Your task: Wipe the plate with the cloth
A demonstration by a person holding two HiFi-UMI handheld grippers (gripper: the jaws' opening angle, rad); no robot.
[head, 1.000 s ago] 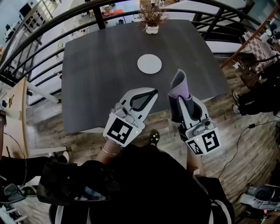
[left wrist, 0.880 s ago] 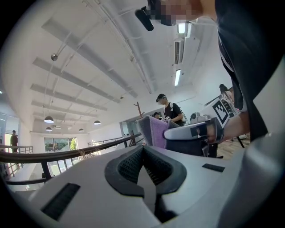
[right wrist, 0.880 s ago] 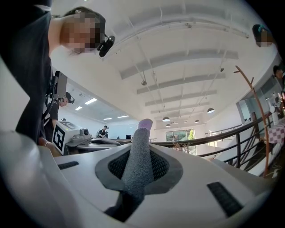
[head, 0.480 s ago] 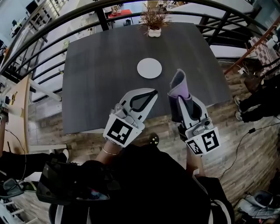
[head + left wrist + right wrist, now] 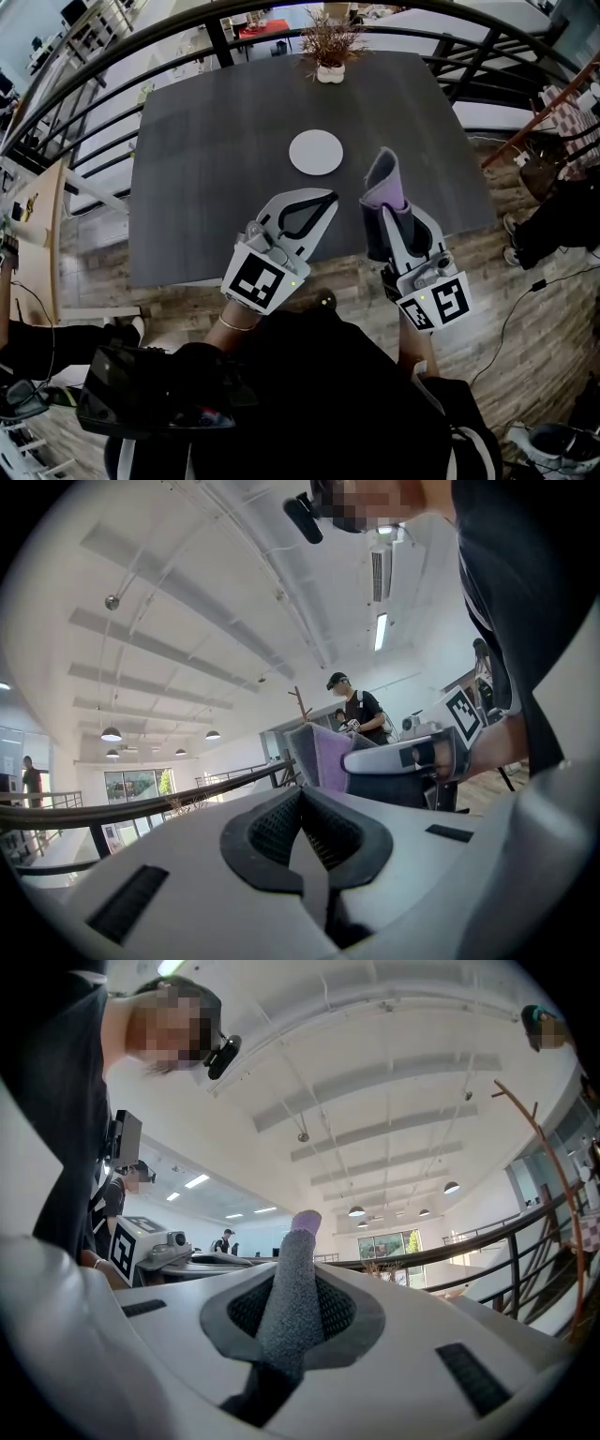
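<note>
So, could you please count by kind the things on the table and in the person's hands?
plate: 1
potted plant: 1
grippers: 2, left gripper and right gripper
cloth: 1, in the right gripper's jaws
Total: 5

we can read no words, numbers or brand names anywhere here; the only printed signs we see are the black-and-white square markers (image 5: 255, 281) on the left gripper (image 5: 326, 202) and the right gripper (image 5: 386, 217).

A dark desk (image 5: 206, 187) stood on a wood floor (image 5: 525, 319) beside a curved black railing (image 5: 98, 64), a potted plant (image 5: 330, 42) at its far edge.
</note>
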